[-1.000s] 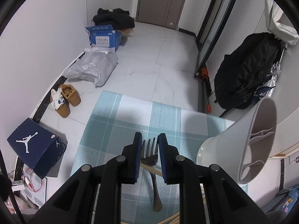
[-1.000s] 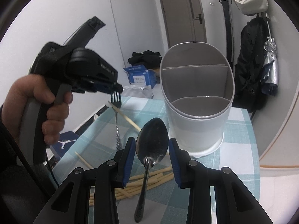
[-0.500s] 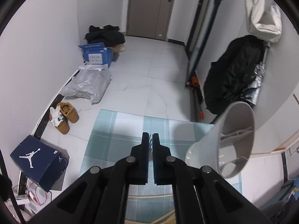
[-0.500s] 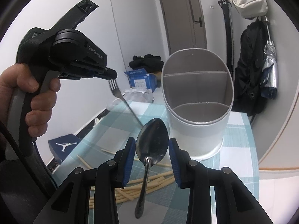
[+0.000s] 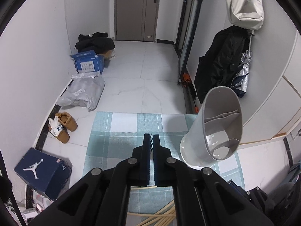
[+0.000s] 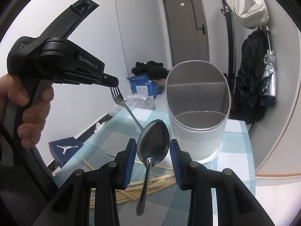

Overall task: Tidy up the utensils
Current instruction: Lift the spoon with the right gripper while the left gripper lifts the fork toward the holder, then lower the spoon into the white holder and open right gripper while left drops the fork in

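Observation:
My left gripper (image 5: 151,137) is shut on a metal fork (image 6: 120,100), pinching its tines. From the right wrist view, the left gripper (image 6: 114,82) is up at the left and the fork's handle slants down to the right in the air. My right gripper (image 6: 152,146) is shut on a steel spoon (image 6: 153,137); its blue pads press the rim of the bowl and the handle hangs toward me. The white utensil holder (image 6: 197,131) with inner dividers stands just behind the spoon, on the right in the left wrist view (image 5: 220,130). Wooden chopsticks (image 6: 150,180) lie loose below.
The table wears a teal checked cloth (image 5: 122,131). A person's hand (image 6: 28,113) grips the left tool's handle. On the floor at the left are a dark blue shoebox (image 5: 41,169) and tan shoes (image 5: 64,126). A black coat (image 5: 222,60) hangs at the right.
The left jaws have closed on the fork's tines and lifted it off the cloth, so it now hangs in the air. The right gripper and spoon have stayed put.

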`<state>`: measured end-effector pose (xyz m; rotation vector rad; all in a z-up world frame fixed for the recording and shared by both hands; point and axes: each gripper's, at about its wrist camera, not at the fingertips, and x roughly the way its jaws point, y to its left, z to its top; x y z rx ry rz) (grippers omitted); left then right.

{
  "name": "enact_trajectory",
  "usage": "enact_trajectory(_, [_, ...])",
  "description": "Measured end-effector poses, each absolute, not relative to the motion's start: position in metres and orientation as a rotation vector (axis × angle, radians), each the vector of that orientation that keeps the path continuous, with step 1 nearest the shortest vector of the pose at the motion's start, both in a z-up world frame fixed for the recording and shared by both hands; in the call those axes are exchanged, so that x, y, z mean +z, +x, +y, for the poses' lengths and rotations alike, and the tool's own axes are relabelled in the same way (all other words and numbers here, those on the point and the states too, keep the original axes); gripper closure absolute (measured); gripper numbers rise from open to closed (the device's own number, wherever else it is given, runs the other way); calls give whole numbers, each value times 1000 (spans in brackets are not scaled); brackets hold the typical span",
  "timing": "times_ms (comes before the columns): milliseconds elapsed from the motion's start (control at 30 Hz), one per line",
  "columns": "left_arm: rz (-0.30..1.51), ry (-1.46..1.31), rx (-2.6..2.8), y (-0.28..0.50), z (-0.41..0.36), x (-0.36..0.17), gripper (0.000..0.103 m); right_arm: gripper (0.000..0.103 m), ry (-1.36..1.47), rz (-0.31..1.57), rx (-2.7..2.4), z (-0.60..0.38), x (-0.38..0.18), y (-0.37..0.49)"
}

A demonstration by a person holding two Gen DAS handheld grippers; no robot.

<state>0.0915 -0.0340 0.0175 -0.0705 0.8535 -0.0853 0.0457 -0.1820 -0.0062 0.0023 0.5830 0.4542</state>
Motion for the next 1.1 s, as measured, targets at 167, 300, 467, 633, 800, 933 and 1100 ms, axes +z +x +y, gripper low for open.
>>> enact_trajectory(167, [825,-19,-127,76,-43,37,103,68,2,548,443,-187,4,39])
enact_trajectory(300, [798,7,-166,66,-47,54,103,68,21,523,432,-196,14,36])
enact_trajectory(467, [762,15,-212,57,-48,82,103,68,44,453,411,-208,42,32])
enact_trajectory(633, [704,18,-257,54,-53,117,103,68,64,389,403,-228,79,36])
enact_trajectory(800, [680,13,-306,68,-60,141,103,68,61,331,398,-247,119,56])
enact_trajectory(933, [671,41,-316,88,-69,150,103,68,51,272,394,-254,144,79])
enact_trajectory(1100, [688,85,-324,106,-74,149,103,68,25,220,390,-251,160,116])
